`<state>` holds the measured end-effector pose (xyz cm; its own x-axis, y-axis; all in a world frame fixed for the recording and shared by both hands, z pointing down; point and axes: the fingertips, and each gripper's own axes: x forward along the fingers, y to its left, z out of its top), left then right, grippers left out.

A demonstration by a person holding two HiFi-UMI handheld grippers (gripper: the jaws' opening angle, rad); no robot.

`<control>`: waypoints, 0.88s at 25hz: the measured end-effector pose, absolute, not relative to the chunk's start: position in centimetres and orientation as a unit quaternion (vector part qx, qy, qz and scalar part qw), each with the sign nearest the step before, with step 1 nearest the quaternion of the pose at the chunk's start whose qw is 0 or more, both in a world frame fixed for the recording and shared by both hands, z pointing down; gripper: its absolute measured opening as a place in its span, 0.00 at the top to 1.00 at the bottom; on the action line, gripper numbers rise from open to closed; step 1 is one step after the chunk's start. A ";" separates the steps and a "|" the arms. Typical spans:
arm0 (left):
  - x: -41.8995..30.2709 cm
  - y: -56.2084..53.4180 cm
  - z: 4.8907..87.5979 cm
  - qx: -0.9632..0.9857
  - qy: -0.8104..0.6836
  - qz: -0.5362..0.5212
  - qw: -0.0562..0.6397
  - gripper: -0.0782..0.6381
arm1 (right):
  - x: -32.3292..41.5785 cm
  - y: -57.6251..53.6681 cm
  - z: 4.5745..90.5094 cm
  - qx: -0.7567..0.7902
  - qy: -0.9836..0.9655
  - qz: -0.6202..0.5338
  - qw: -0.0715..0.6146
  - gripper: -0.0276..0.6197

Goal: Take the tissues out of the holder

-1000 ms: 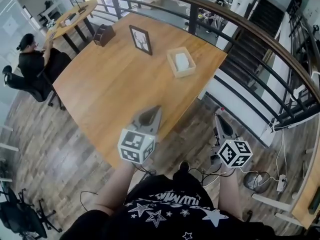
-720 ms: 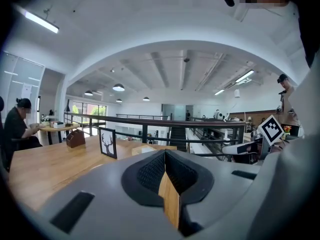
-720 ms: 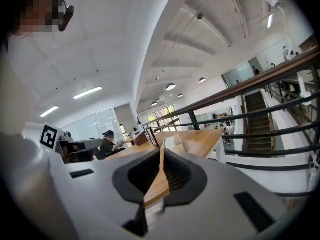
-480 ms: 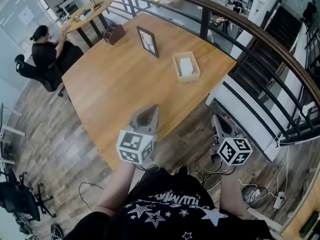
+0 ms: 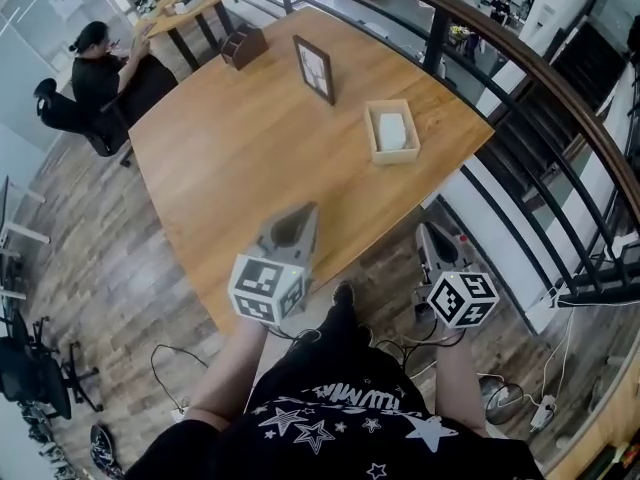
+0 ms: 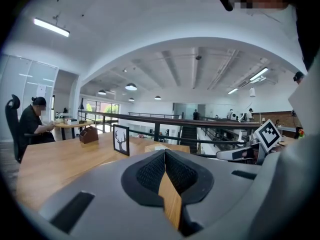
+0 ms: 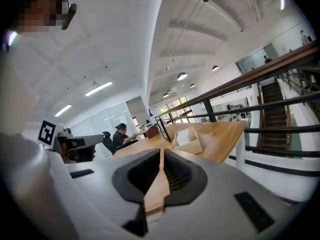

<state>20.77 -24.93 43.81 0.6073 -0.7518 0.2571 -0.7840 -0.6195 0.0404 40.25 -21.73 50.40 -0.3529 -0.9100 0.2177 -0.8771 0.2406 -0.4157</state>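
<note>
A light wooden tissue holder [image 5: 373, 134] stands near the far right edge of the wooden table [image 5: 230, 168], with white tissues [image 5: 391, 129] lying in it. My left gripper [image 5: 303, 214] hovers over the table's near edge, well short of the holder, jaws shut and empty. My right gripper [image 5: 426, 232] hangs off the table's right side above the floor, also shut and empty. In the right gripper view the holder [image 7: 188, 140] shows ahead beyond the closed right gripper [image 7: 162, 152]. The left gripper view shows its closed left gripper [image 6: 165, 153] and the holder [image 6: 156, 147] far behind.
A framed deer picture [image 5: 314, 68] stands upright left of the holder, and a brown desk box [image 5: 243, 45] sits at the table's far corner. A person [image 5: 100, 68] sits at another table far left. A railing [image 5: 520, 78] runs along the right. Cables [image 5: 500, 393] lie on the floor.
Both grippers have moved forward toward the table, still shut. The table and holder have slid right and nearer in the head view.
</note>
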 end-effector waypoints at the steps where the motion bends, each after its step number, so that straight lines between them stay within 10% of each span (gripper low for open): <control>1: 20.7 -25.6 43.9 0.893 -0.430 0.107 0.078 0.87 | 40.2 -22.1 50.2 -0.569 0.787 -0.238 0.032 0.91; 15: 20.5 -36.5 42.3 0.901 -0.421 0.066 0.079 0.87 | 40.3 -33.6 49.1 -0.588 0.772 -0.240 -0.030 0.90; 22: 16.7 -39.9 44.0 0.888 -0.443 0.058 0.107 0.87 | 38.0 -38.5 51.4 -0.587 0.755 -0.281 -0.088 0.66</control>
